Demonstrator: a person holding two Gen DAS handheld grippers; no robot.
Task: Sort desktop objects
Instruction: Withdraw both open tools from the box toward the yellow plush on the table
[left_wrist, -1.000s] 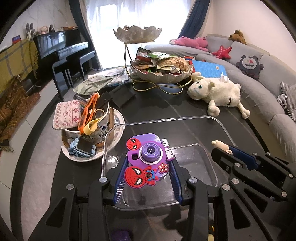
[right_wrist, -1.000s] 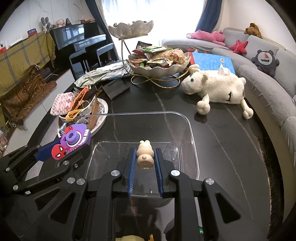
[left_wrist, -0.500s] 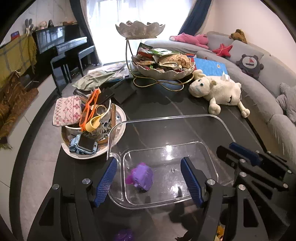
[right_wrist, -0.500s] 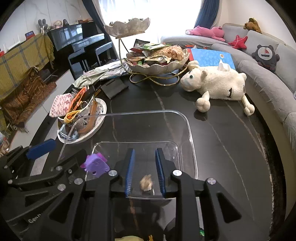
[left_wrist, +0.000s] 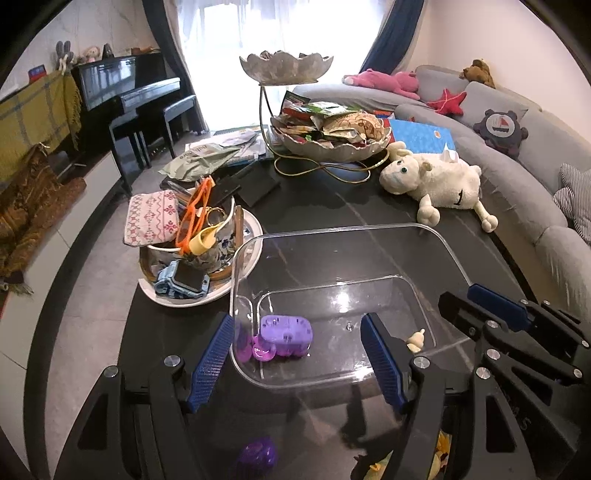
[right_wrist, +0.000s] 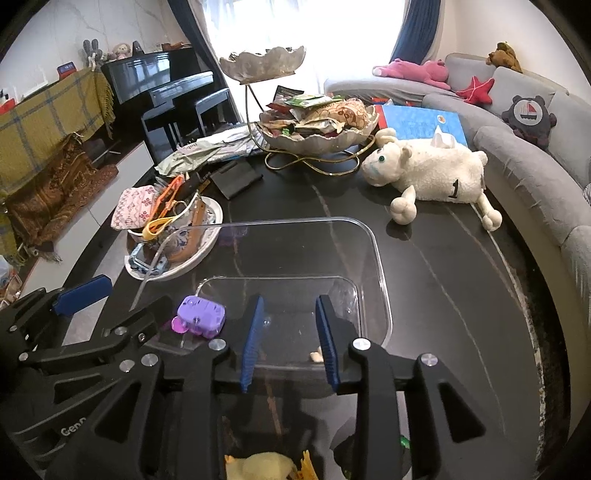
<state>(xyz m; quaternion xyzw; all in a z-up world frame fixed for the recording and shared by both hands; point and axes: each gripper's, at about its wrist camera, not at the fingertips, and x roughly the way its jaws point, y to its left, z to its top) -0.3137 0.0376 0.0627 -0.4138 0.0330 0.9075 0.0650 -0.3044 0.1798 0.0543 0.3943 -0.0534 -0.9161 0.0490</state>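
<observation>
A clear plastic bin (left_wrist: 447, 254) (right_wrist: 376, 254) stands on the dark table. A purple toy camera (left_wrist: 285, 335) (right_wrist: 200, 316) lies face down in its near left corner. A small cream figurine (left_wrist: 415, 339) (right_wrist: 317, 356) lies at its near right. My left gripper (left_wrist: 297, 354) is open and empty above the bin's near edge. My right gripper (right_wrist: 288, 338) is open and empty over the bin's near right part.
A white plate (left_wrist: 243, 280) with a cup, orange glasses, a patterned pouch and a blue watch (left_wrist: 183, 283) sits left of the bin. A plush sheep (left_wrist: 432, 181) and a tiered snack stand (left_wrist: 328, 140) stand behind. A purple object (left_wrist: 258, 456) and a yellow toy (right_wrist: 258, 467) lie below the grippers.
Both grippers opened. The purple camera dropped from the left gripper into the bin and landed face down. The cream figurine dropped from the right gripper into the bin.
</observation>
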